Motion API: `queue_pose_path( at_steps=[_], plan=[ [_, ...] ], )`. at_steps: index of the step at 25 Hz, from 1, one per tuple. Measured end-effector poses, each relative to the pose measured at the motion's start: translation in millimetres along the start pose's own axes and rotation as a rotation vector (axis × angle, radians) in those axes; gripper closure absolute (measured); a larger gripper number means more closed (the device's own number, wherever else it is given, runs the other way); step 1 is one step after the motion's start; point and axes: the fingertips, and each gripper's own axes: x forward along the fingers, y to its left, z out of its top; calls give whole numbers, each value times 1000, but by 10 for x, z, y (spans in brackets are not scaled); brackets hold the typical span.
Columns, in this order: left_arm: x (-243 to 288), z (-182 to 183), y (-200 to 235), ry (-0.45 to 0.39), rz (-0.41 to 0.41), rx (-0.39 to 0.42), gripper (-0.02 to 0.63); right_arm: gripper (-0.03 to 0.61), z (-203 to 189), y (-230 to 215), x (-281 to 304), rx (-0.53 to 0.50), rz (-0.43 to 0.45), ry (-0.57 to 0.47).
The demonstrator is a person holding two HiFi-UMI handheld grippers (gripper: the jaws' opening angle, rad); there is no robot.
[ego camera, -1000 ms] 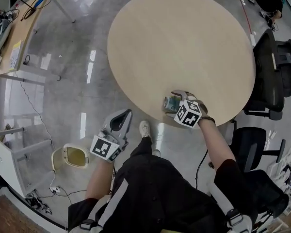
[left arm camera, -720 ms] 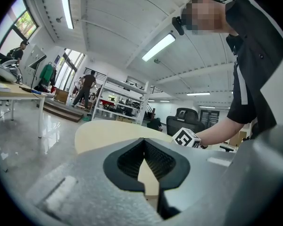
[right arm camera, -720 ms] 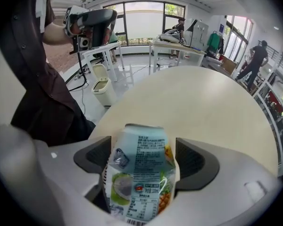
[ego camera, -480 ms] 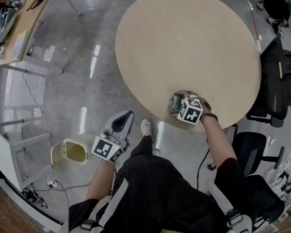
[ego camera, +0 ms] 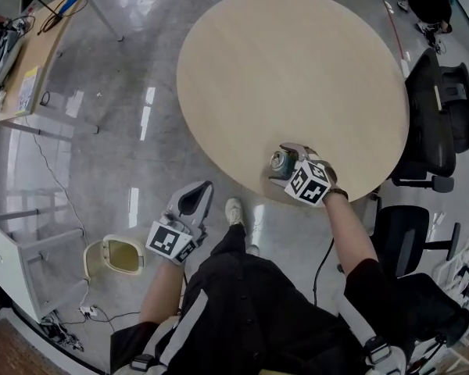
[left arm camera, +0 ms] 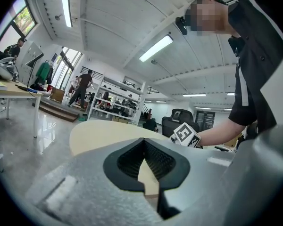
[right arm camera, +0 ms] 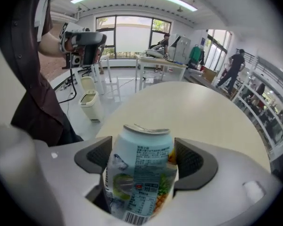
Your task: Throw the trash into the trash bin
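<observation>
A dented pale-green drink can stands upright between the jaws of my right gripper, which is shut on it. From the head view the can and right gripper are over the near edge of the round wooden table. My left gripper hangs over the floor left of the person's legs, jaws shut with nothing in them. A cream trash bin with its lid up stands on the floor at lower left, also seen in the right gripper view.
Black office chairs stand right of the table. A desk with cables and gear runs along the upper left, and a white frame stands by the bin. Grey glossy floor lies between table and bin.
The right gripper with the can has stayed at the table's near edge, shifting only slightly. The left gripper holds its place. The head camera swayed a little.
</observation>
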Motion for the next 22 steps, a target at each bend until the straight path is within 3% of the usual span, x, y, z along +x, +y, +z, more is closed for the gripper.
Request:
queue_pose_path(
  at_steps=[8, 17, 22],
  plan=[
    [25, 108, -325, -14, -90, 45, 614, 166, 145, -309, -774, 296, -279, -310],
    [165, 323, -956, -59, -227, 88, 614, 166, -16, -56, -1866, 328, -497, -431],
    [109, 430, -1448, -85, -285, 105, 614, 166, -65, 422, -2439, 335, -550, -512]
  ],
)
